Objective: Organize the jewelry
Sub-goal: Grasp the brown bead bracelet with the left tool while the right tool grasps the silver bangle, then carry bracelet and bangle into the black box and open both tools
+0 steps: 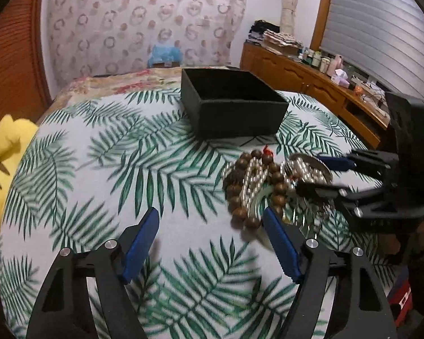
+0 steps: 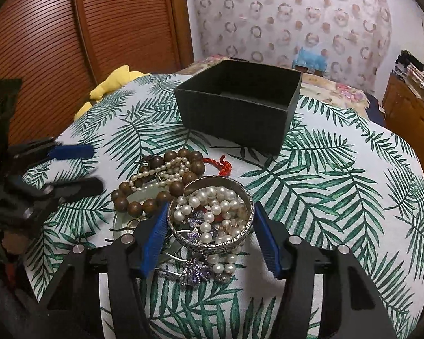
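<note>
A pile of jewelry lies on the leaf-print cloth: a brown wooden bead bracelet (image 2: 155, 200) (image 1: 240, 189), pearl strands (image 2: 212, 206), a silver bangle (image 2: 212, 243), a red cord (image 2: 224, 165) and purple brooches (image 2: 193, 274). An open black box (image 2: 237, 110) (image 1: 231, 107) stands behind the pile. My right gripper (image 2: 209, 237) is open, its fingers on either side of the silver bangle. My left gripper (image 1: 212, 240) is open and empty, just left of the pile; it also shows in the right wrist view (image 2: 79, 166).
A yellow plush toy (image 1: 5, 169) (image 2: 110, 87) lies at the far left edge of the cloth. A wooden sideboard (image 1: 311, 84) with bottles stands on the right. A wooden slatted door (image 2: 70, 42) is at the left.
</note>
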Demonstrator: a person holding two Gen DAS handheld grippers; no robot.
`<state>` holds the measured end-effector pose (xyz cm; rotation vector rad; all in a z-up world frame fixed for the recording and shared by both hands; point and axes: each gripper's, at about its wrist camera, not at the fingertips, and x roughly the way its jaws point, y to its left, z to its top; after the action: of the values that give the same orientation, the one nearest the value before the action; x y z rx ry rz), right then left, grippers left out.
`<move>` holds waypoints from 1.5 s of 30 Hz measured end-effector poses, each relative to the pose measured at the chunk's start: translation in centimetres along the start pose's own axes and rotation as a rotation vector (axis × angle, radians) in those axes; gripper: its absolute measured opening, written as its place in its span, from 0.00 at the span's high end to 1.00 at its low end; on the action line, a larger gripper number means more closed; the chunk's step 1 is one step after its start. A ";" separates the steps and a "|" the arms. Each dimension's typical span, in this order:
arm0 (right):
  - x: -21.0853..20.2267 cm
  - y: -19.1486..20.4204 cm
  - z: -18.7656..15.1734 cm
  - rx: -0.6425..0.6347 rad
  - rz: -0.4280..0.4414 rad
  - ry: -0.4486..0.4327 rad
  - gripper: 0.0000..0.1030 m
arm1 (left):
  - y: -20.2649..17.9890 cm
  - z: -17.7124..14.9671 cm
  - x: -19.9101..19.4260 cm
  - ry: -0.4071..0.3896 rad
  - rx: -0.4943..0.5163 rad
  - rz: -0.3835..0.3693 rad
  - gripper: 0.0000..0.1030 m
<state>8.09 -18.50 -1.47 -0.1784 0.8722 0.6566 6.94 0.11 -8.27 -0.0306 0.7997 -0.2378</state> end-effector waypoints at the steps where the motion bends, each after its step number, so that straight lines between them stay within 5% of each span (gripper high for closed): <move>1: -0.2 -0.1 0.0 0.000 -0.001 -0.003 0.40 | 0.0 0.5 0.4 0.005 0.006 -0.009 0.30; 10: -1.9 -0.5 0.2 0.011 -0.016 -0.044 0.40 | -0.2 2.6 3.2 0.039 0.010 -0.056 0.61; 20: -1.9 -0.6 -0.4 0.002 -0.028 -0.040 0.40 | -0.2 3.1 5.6 0.077 0.003 -0.098 0.67; 25: -2.0 -0.4 -0.6 -0.004 -0.028 -0.040 0.40 | -0.2 3.5 6.1 0.074 0.020 -0.084 0.84; 45: -3.2 -0.3 1.4 -0.034 -0.066 -0.088 0.40 | -2.5 6.7 -1.6 -0.101 0.085 -0.115 0.85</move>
<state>7.73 -19.68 1.81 -0.2062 0.7676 0.6130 10.12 -2.36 -2.16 -0.0089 0.6877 -0.3763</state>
